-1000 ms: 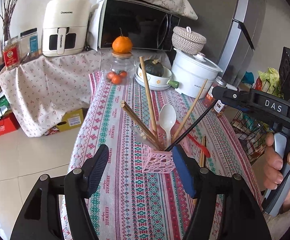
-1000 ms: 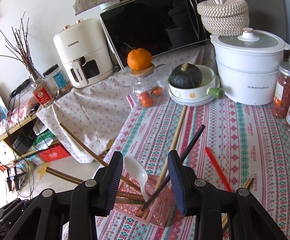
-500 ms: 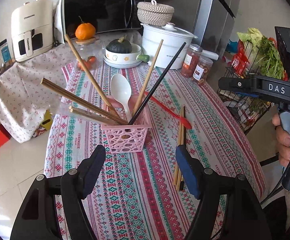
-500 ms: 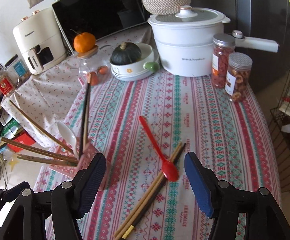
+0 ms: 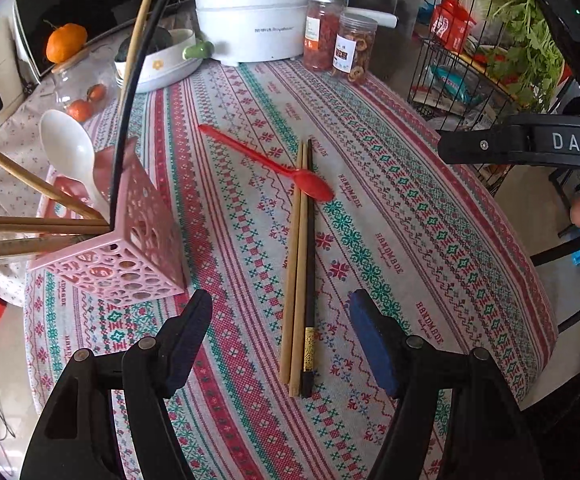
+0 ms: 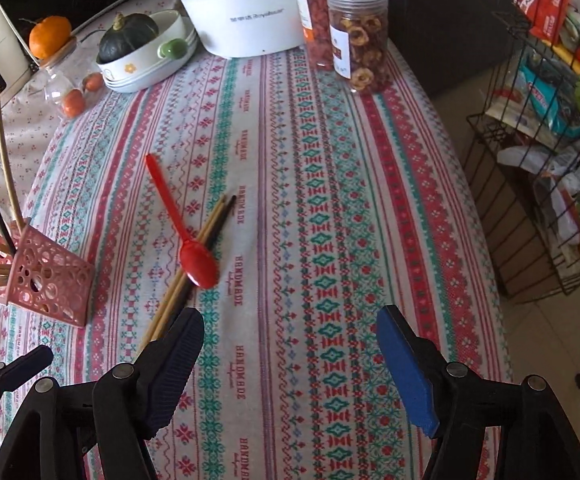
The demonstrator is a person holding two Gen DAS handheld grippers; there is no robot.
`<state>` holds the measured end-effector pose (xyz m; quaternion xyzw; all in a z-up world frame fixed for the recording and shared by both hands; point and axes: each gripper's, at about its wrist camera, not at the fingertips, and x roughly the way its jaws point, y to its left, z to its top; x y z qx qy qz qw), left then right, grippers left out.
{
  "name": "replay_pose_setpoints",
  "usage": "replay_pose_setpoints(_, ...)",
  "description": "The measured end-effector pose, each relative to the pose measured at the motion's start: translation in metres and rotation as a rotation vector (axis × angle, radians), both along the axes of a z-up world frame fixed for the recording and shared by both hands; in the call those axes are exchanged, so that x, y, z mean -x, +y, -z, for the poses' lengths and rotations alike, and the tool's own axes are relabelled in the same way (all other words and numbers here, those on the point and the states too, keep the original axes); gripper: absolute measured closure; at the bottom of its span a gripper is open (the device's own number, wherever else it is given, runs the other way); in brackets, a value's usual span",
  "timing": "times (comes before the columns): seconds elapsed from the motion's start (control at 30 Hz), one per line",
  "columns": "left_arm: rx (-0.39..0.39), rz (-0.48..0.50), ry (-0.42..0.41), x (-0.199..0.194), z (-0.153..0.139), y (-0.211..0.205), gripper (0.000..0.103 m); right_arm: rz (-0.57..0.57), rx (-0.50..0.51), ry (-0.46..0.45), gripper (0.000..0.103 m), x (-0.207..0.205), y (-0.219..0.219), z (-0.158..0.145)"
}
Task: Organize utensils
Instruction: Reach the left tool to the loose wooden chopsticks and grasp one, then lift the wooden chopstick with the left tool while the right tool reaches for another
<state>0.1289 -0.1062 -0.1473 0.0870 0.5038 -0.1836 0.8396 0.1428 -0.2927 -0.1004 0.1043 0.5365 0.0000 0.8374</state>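
A pink perforated holder [image 5: 130, 240] stands at the table's left, with a white spoon [image 5: 70, 152], bamboo chopsticks and a black chopstick in it. A red spoon [image 5: 282, 168] lies across three loose chopsticks [image 5: 300, 260], two bamboo and one black. My left gripper [image 5: 280, 304] hovers over their near ends. Its jaws are closing, and the pads are apart from the sticks. My right gripper [image 6: 290, 314] hangs over bare cloth to the right of the red spoon [image 6: 194, 256]. Its jaws are opening with nothing between them.
A white cooker [image 5: 254, 20], two food jars [image 5: 338, 40] and a bowl with a green squash [image 6: 138, 40] line the table's far end. A wire rack of vegetables and packets [image 6: 550, 140] stands just past the right table edge. A hand holds the right gripper's housing [image 5: 550, 144].
Both grippers swung away from the pink holder, rightward and down toward the cloth. The right jaws widened and left the black chopstick standing in the holder. The loose chopsticks now lie under the left gripper.
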Motion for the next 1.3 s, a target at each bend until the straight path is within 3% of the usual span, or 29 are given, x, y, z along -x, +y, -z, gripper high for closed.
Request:
replay_pose_setpoints(0.1,0.001,-0.019,0.024,-0.019,0.017,-0.013,0.063,0.008,-0.016,0.008,0.027,-0.001,-0.009,0.004)
replay_pose_setpoints(0.17,0.010,-0.021,0.023,-0.032,0.026,-0.022,0.074,0.010,-0.025,0.013,0.027,-0.001,-0.012,0.005)
replay_pose_setpoints(0.37,0.073,-0.081,0.061,-0.065,0.046,-0.024,0.091,0.011,-0.045,0.014,0.027,-0.005,-0.018,0.006)
replay_pose_setpoints(0.5,0.103,-0.079,0.077,-0.073,0.047,-0.026,0.093,0.009,-0.046,0.019,0.027,-0.008,-0.019,0.009)
replay_pose_setpoints(0.87,0.010,-0.063,0.064,-0.065,0.051,-0.018,0.095,0.033,-0.065,0.038,0.027,-0.005,-0.021,0.012)
replay_pose_setpoints(1.1,0.000,-0.062,0.180,-0.035,0.049,0.011,0.096,0.031,-0.078,0.057,0.027,-0.005,-0.017,0.015)
replay_pose_setpoints(1.23,-0.010,-0.020,0.285,-0.016,0.049,0.027,0.096,0.032,-0.087,0.064,0.027,-0.005,-0.015,0.016)
replay_pose_setpoints(1.3,0.010,-0.023,0.287,-0.013,0.045,0.031,0.095,0.031,-0.088,0.065,0.027,-0.005,-0.014,0.016)
